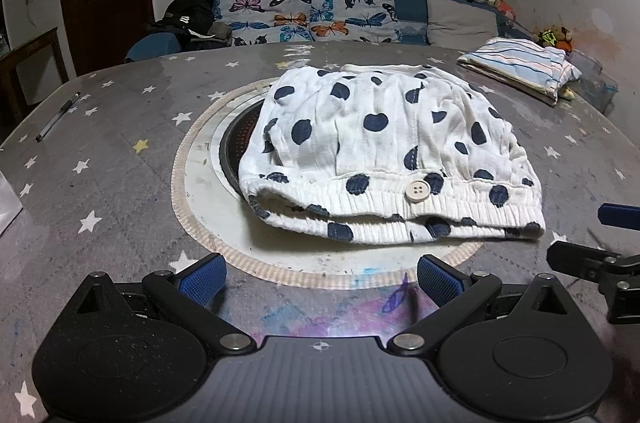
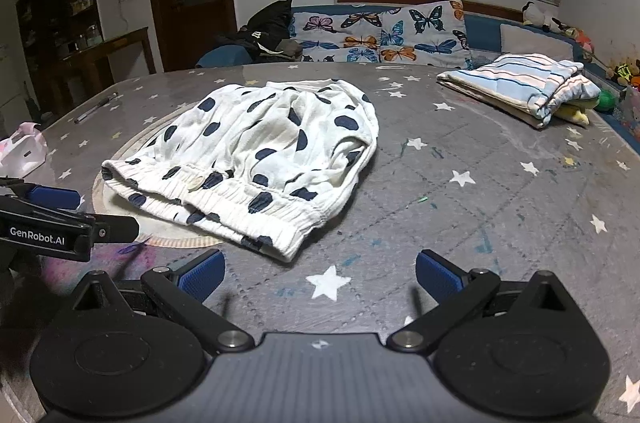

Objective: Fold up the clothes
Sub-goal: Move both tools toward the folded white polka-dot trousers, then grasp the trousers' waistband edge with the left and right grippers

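Lying folded: polka-dot garment [image 1: 384, 151], white with navy spots, mid-table, partly over the round inset [image 1: 208, 183], elastic waistband and button facing the grippers
Left gripper [image 1: 320, 279]: fingers spread wide, holding nothing, just short of the waistband
Right gripper [image 2: 320, 279]: also wide apart and empty, near the garment's right corner
Table [image 1: 120, 183]: grey cover with stars
Far right: striped folded stack [image 2: 520, 87]
Left edge: pen [image 1: 58, 117]
Behind: butterfly cushions [image 1: 312, 11]
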`<move>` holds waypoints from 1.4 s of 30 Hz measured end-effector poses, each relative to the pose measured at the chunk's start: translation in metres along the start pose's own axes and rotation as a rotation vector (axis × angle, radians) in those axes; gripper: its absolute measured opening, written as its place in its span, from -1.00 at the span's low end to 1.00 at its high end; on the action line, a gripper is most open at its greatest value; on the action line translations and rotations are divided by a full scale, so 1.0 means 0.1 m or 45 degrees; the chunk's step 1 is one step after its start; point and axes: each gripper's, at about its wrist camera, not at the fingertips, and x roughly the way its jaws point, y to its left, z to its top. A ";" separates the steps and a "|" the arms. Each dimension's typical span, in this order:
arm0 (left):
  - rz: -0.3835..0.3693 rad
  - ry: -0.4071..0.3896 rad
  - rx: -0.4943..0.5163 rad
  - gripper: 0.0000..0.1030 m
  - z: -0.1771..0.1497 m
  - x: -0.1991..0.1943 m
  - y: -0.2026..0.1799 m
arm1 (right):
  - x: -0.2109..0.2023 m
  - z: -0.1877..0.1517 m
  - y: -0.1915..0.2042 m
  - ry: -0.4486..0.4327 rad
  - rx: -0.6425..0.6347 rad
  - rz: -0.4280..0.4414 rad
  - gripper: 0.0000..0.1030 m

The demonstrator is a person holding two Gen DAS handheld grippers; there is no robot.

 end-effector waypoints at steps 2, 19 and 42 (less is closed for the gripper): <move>-0.004 0.000 -0.001 1.00 0.00 -0.02 0.00 | 0.00 -0.01 0.01 0.002 0.000 0.001 0.99; -0.006 0.006 0.017 1.00 0.02 -0.07 -0.09 | 0.01 -0.02 0.08 0.026 0.004 0.008 1.00; -0.012 0.003 0.015 1.00 0.08 -0.03 -0.12 | 0.06 0.01 0.10 0.050 0.016 0.042 0.99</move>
